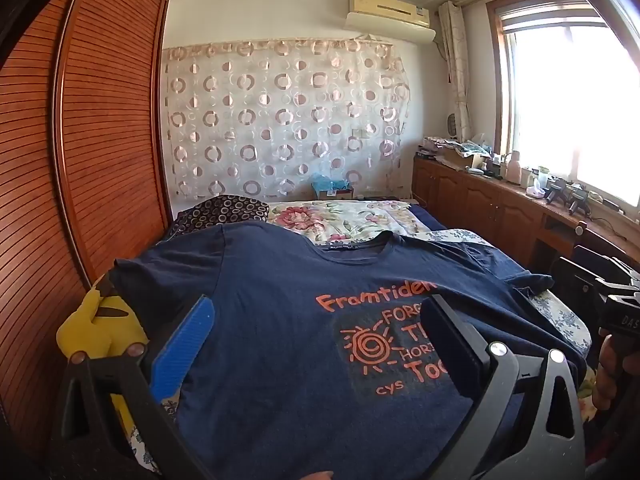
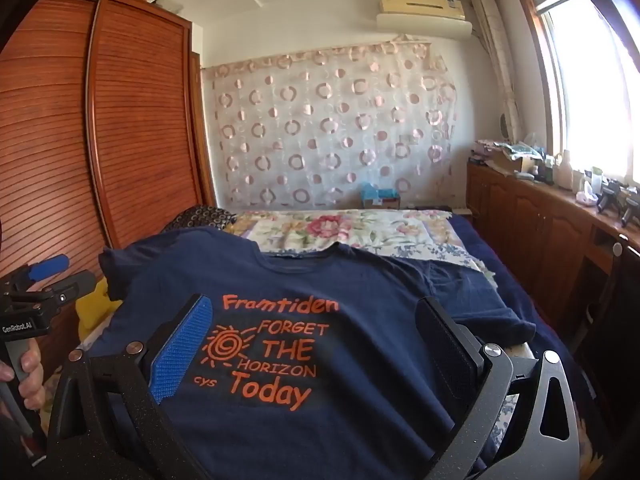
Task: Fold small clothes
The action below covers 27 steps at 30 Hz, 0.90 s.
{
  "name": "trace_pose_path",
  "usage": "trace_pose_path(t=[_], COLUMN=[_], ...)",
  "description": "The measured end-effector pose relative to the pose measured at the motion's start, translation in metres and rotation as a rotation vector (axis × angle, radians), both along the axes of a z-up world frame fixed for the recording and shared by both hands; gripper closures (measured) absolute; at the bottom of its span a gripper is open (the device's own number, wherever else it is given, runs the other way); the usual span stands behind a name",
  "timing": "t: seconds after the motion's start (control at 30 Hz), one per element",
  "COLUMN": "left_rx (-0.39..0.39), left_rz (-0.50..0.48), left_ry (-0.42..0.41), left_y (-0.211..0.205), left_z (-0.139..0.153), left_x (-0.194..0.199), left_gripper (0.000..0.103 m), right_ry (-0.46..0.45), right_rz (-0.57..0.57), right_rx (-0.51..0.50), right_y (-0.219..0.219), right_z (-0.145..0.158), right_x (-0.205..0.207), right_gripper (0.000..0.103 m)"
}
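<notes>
T-shirt [image 2: 320, 360] is spread on the bed [image 2: 552, 344]. Behind the T-shirt a quilt [image 2: 340, 232] is laid; left of it a wardrobe [image 2: 120, 140] is placed, right of it a cabinet [image 2: 540, 220].

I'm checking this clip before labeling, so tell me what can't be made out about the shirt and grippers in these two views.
- T-shirt hem: cut off by the bottom edge in both views.
- Print: its right part hidden by the left gripper's finger in the left wrist view.
- Left sleeve: its far edge drops out of sight behind the shirt.
- Right gripper: open; whether its fingers touch the cloth is unclear.
- Neck label: too small to read.
</notes>
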<state>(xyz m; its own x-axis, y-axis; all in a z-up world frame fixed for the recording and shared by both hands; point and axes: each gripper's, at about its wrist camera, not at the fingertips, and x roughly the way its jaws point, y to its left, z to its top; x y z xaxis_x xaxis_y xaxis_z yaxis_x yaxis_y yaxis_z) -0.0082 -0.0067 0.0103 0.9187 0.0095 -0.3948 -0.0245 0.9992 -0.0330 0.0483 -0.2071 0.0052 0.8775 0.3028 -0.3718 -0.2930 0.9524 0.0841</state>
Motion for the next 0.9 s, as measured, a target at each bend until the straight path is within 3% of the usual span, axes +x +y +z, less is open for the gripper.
trace_pose_path(t=[0.9], left_rx=[0.004], left_rz=[-0.004], left_ry=[-0.006], left_y=[-0.0037], left_z=[0.0085], left_x=[-0.0029], left_gripper=[0.000], right_ry=[-0.004], right_rz=[-0.001], right_rx=[0.007], right_y=[-0.0011], right_z=[0.0022], right_x=[-0.0006], right_gripper=[0.000])
